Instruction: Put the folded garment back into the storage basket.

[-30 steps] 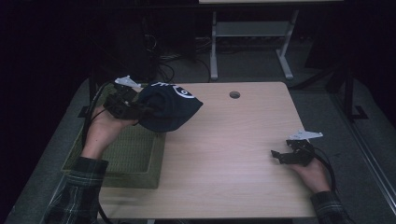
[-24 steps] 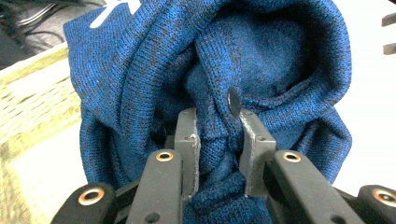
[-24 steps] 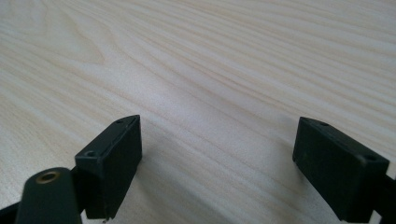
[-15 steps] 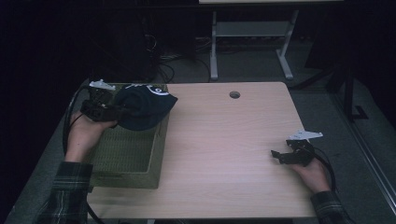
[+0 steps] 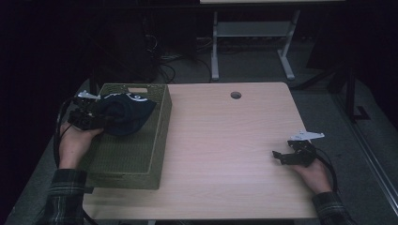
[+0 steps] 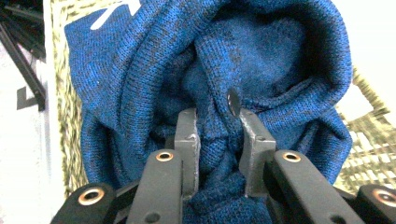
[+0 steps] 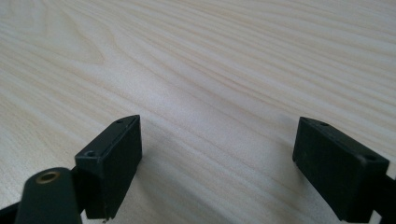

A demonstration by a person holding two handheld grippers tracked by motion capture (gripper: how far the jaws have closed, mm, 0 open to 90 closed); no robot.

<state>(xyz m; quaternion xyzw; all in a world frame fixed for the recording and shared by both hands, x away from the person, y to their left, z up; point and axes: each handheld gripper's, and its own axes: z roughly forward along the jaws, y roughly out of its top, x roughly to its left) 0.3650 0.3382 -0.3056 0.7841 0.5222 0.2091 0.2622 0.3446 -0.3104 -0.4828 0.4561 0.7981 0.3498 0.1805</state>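
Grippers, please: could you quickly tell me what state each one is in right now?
Left gripper: jaws shut on the blue knit garment, over the green basket.
Right gripper: jaws open, holding nothing, above the table.

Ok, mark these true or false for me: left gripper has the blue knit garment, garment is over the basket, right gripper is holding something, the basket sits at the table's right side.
1. The left gripper is clamped on the blue knit garment. True.
2. The garment hangs over the green woven basket. True.
3. The right gripper holds something. False: its jaws stand apart with nothing between them, above the bare wooden table.
4. The basket sits at the table's right side. False: it is at the left side, by the left hand.
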